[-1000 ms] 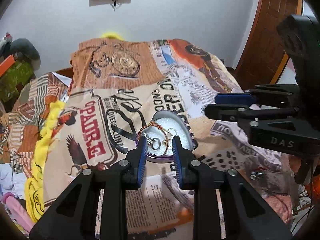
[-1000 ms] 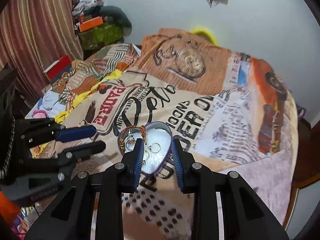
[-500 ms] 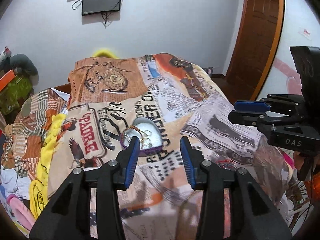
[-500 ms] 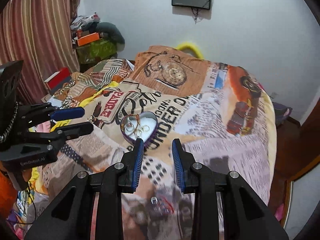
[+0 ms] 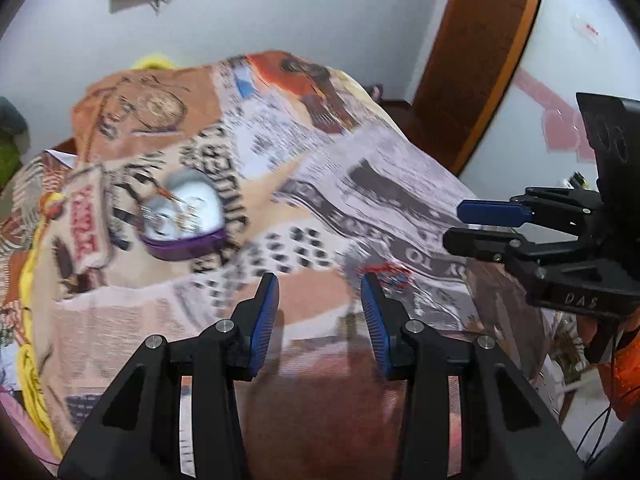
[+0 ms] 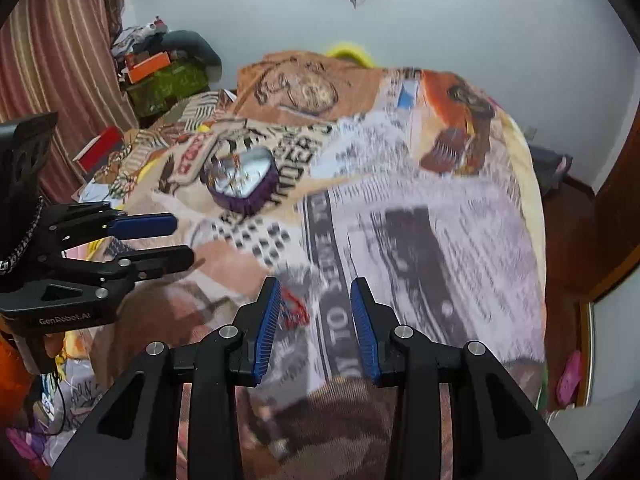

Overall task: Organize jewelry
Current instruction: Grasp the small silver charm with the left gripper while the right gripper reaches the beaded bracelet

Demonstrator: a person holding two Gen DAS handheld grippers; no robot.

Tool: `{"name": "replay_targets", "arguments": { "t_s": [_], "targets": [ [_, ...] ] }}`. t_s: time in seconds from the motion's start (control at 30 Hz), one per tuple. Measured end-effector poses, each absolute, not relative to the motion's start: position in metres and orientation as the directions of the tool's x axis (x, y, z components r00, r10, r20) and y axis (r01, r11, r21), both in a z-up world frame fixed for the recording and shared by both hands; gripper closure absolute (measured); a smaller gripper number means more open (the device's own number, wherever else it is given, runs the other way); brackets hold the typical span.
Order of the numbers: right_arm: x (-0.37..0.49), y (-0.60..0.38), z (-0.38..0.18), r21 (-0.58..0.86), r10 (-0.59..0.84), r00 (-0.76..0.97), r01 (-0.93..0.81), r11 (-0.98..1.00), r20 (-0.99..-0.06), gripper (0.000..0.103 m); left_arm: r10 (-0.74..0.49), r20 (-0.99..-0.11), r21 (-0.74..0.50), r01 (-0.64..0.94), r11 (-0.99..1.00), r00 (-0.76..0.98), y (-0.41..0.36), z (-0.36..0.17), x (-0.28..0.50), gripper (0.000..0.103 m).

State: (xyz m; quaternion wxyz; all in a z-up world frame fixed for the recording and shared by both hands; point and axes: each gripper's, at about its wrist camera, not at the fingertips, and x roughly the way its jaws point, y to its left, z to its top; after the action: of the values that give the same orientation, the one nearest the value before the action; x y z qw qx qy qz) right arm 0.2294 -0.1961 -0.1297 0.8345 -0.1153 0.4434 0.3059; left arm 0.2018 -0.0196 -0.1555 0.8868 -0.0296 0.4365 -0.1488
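Two grippers, left (image 5: 319,294) w/ fingers apart, empty, right (image 6: 314,298) opening, empty; one heart box (image 5: 182,220); one small red trinket (image 6: 292,308).

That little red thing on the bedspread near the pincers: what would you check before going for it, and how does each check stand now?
1. Left gripper empty: ok, nothing between its fingers.
2. Right gripper empty: ok, jaws opening, pads pressing nothing.
3. Red trinket in view: ok, beside the right gripper's left fingertip, on the bedspread.
4. What the trinket is: cannot tell, too blurred.
5. Heart-shaped box upright, open: ok, jewelry inside.
6. Grippers clear of each other: ok, apart.
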Motion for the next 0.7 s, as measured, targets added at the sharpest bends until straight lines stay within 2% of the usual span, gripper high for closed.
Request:
{"name": "replay_targets", "arguments": {
  "t_s": [0.33, 0.53, 0.6, 0.7],
  "targets": [
    [0.223, -0.211, -0.150, 0.092, 0.398, 0.383, -0.615, 0.783, -0.834, 0.070, -0.317, -0.811, -0.202, 0.274, 0.940, 0.492, -0.050, -0.195, 0.222, 0.062],
    [0.225, -0.209, -0.160, 0.116, 0.409, 0.350, -0.624, 0.772, -0.843, 0.070, -0.333, -0.796, -0.208, 0.289, 0.935, 0.506, -0.053, -0.201, 0.227, 0.083],
    [0.225, -0.206, -0.161, 0.120, 0.413, 0.342, -0.630, 0.767, -0.844, 0.070, -0.334, -0.793, -0.206, 0.292, 0.934, 0.510, -0.054, -0.203, 0.228, 0.094],
    [0.226, -0.200, -0.164, 0.124, 0.419, 0.328, -0.644, 0.754, -0.847, 0.070, -0.334, -0.790, -0.204, 0.294, 0.934, 0.514, -0.053, -0.202, 0.227, 0.095]
  ]
}}
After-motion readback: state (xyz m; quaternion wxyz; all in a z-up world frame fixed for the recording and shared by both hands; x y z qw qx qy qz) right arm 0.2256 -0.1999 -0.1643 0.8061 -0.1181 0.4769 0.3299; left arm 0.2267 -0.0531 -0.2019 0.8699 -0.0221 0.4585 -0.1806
